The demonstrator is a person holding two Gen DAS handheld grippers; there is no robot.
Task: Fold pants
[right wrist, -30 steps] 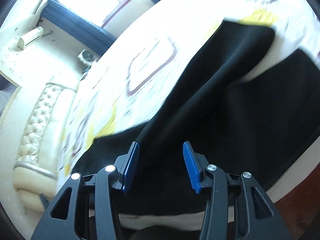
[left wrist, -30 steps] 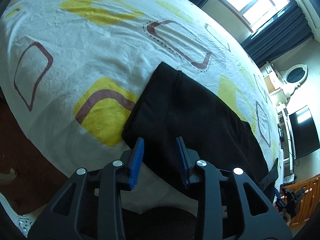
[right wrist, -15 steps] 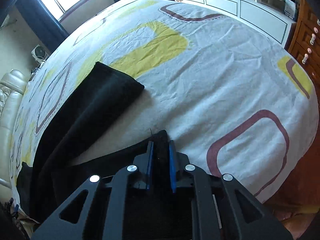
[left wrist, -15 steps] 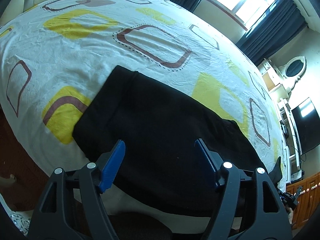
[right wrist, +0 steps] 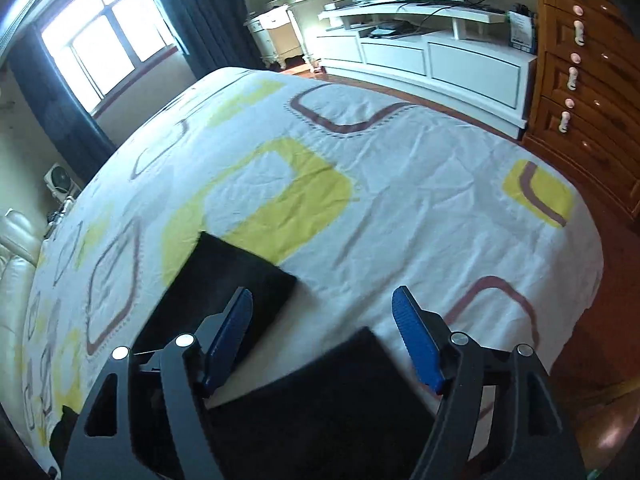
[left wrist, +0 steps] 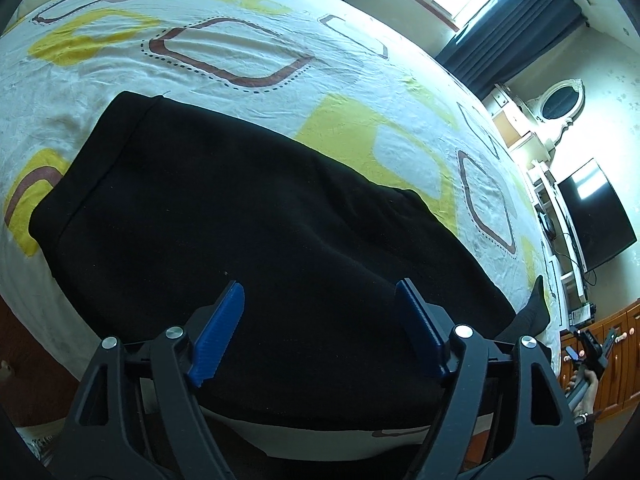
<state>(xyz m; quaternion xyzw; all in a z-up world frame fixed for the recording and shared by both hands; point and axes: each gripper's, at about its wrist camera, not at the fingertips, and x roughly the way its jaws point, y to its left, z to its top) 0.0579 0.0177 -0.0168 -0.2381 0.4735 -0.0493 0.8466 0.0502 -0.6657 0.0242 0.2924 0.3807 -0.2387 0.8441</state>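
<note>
Black pants (left wrist: 248, 216) lie flat on the bed near its front edge, waist end to the left. My left gripper (left wrist: 320, 320) is open and empty just above the pants' near side. In the right wrist view two leg ends show apart on the sheet: a far leg (right wrist: 236, 276) and a near leg (right wrist: 344, 392). My right gripper (right wrist: 322, 332) is open and empty above the gap between them. The right gripper also shows small at the far right of the left wrist view (left wrist: 592, 354).
The bed has a white sheet (right wrist: 400, 168) with yellow and brown squares. A wooden dresser (right wrist: 592, 60) and a white TV cabinet (right wrist: 432, 56) stand beyond the foot. A TV (left wrist: 596, 216) hangs on the wall. Wooden floor (right wrist: 624, 300) runs beside the bed.
My right gripper was shut on a leg end and has opened, letting it go on the sheet. My left gripper stays open and has shifted over the pants.
</note>
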